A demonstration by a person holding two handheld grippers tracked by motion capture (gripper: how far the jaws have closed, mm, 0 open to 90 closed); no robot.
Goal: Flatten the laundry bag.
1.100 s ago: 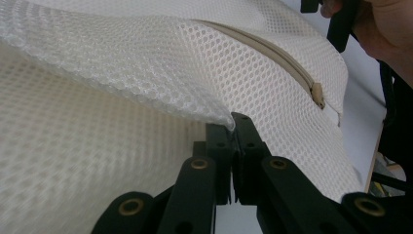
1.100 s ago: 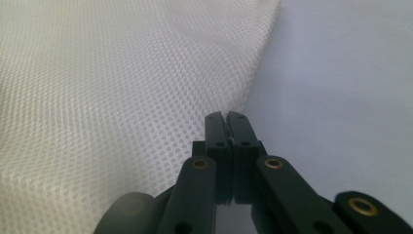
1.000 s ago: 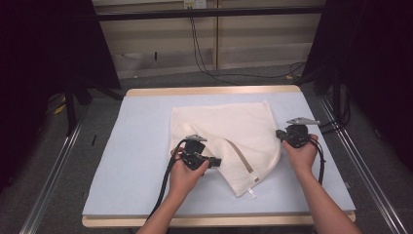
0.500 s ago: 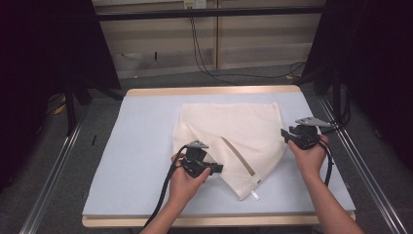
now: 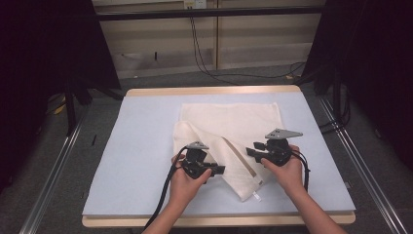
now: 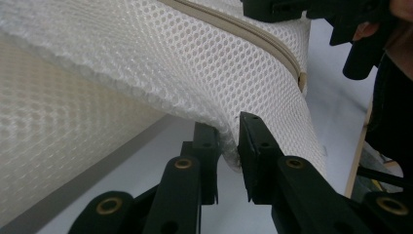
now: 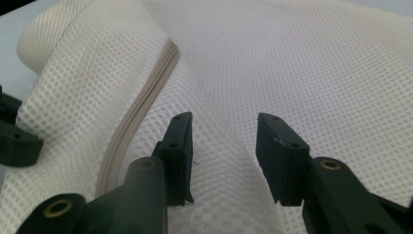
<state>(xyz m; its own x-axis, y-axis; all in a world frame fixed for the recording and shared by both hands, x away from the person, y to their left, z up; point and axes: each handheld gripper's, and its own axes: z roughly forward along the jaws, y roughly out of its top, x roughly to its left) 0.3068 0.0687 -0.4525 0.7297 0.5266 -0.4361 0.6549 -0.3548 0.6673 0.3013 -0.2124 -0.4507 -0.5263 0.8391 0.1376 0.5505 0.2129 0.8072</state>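
A cream mesh laundry bag [image 5: 238, 119] lies on the pale blue mat [image 5: 141, 146], its near left part folded over along a beige zipper [image 5: 239, 157]. My left gripper [image 5: 219, 170] sits at the fold's near edge. Its jaws [image 6: 229, 141] have just been opening, and the mesh hem [image 6: 228, 131] hangs loosely between them. My right gripper [image 5: 249, 152] hovers low over the bag's right half with its jaws [image 7: 221, 131] open and empty above the mesh [image 7: 292, 58]. The zipper [image 7: 141, 97] runs to the left of those jaws.
The mat covers a wooden table whose front edge [image 5: 219, 220] runs under the person's forearms. A small white tag [image 5: 255, 196] sticks out at the bag's near corner. Metal rails [image 5: 53, 185] flank the table. The other hand's gripper [image 6: 341, 24] shows beyond the fold.
My right gripper let go of the bag's right edge and swung left over the bag. The bag's right side now lies flat. The left hand stayed in place.
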